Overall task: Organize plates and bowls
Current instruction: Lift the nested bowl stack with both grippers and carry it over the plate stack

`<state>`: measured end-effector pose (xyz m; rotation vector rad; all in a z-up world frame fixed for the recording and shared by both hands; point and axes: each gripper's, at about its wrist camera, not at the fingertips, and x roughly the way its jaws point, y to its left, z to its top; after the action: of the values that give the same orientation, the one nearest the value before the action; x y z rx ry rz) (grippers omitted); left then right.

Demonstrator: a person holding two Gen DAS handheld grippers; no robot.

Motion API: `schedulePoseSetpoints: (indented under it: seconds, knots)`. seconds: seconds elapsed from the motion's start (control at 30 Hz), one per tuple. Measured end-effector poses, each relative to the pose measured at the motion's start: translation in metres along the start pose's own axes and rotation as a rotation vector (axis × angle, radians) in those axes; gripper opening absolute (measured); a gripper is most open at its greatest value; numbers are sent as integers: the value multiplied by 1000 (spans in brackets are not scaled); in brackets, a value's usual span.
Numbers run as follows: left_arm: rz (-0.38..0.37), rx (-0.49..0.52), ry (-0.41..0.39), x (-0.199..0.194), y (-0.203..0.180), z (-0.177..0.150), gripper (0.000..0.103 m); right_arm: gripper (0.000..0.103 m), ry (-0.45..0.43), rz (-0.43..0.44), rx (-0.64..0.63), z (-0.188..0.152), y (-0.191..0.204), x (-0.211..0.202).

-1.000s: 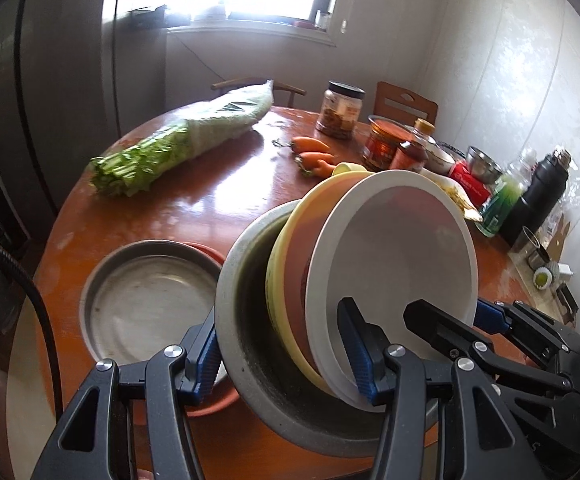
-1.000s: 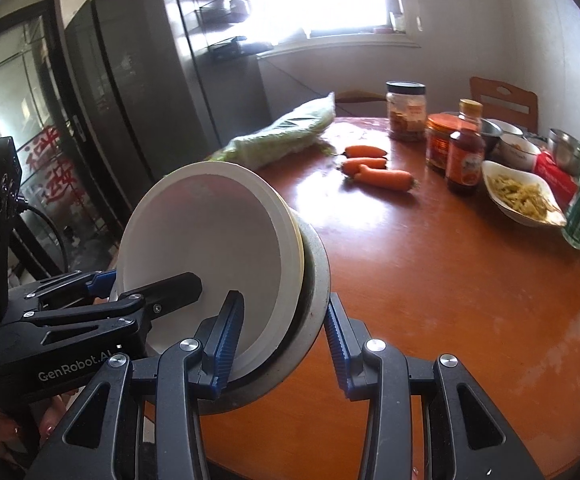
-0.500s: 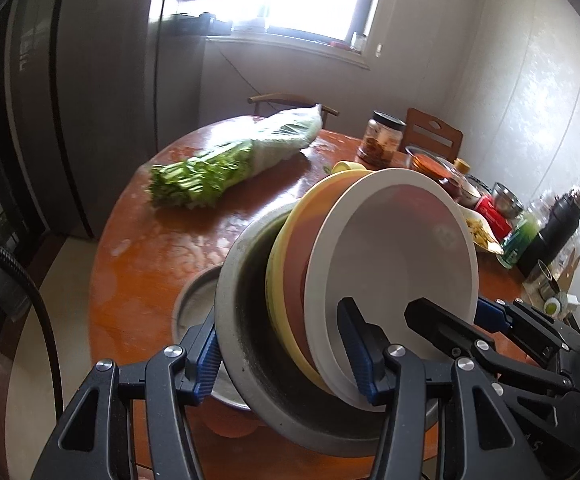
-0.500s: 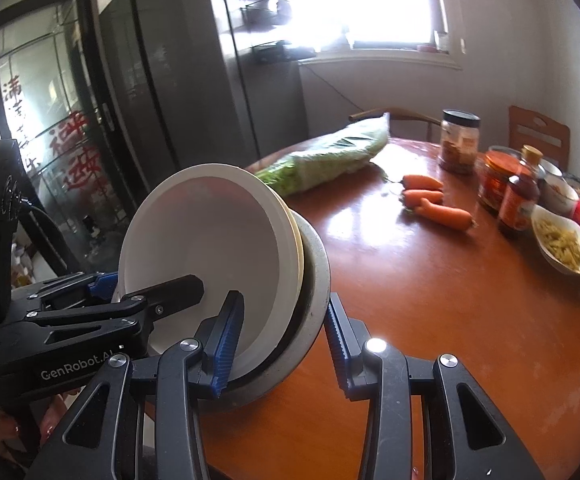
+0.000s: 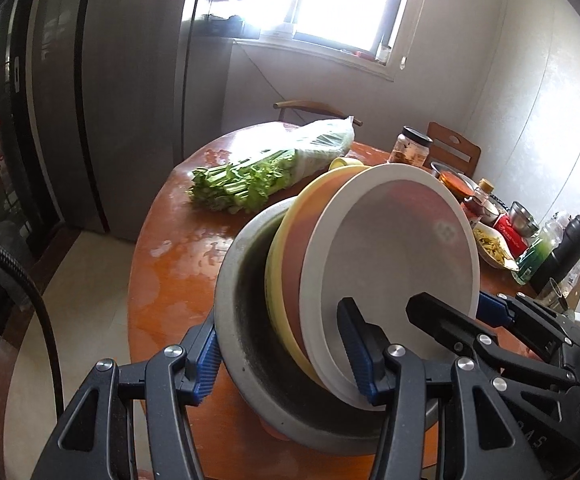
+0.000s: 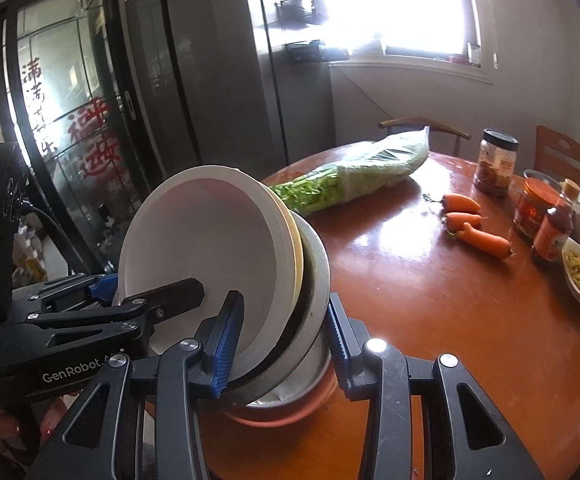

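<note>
Left gripper [image 5: 285, 356] | clamps tilted bowl stack [image 5: 370, 264] | right gripper [image 6: 277, 332] too

Each wrist view looked forward along its own fingers, very close to the tilted bowl stack [image 5: 370, 272] [image 6: 217, 264], toward 12 o'clock across the tabletop [image 5: 177, 248] [image 6: 430, 304]; both shared these

The left gripper [image 5: 285, 354] has its blue-padded fingers [image 5: 205, 356] spread wide, one on each outer face of what it clamps. The right gripper [image 6: 279, 330] meets it from the opposite side, its fingers [image 6: 225, 336] likewise parted and pressing.
</note>
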<state>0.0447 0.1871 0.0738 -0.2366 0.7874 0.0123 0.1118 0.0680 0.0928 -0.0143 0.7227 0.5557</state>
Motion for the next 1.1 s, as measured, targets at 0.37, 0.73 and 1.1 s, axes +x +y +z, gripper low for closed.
schedulePoseSetpoints:
  seconds: [0.37, 0.73, 1.1]
  knots:
    - [4, -2, 29, 11, 4, -7, 54, 42, 26, 2, -1, -6, 3, 10]
    - [20, 14, 70, 28, 0, -17, 54, 42, 62, 1, 17, -19, -3, 17]
    - [39, 22, 101, 43, -3, -23, 54, 42, 90, 10, 33, -29, -7, 24]
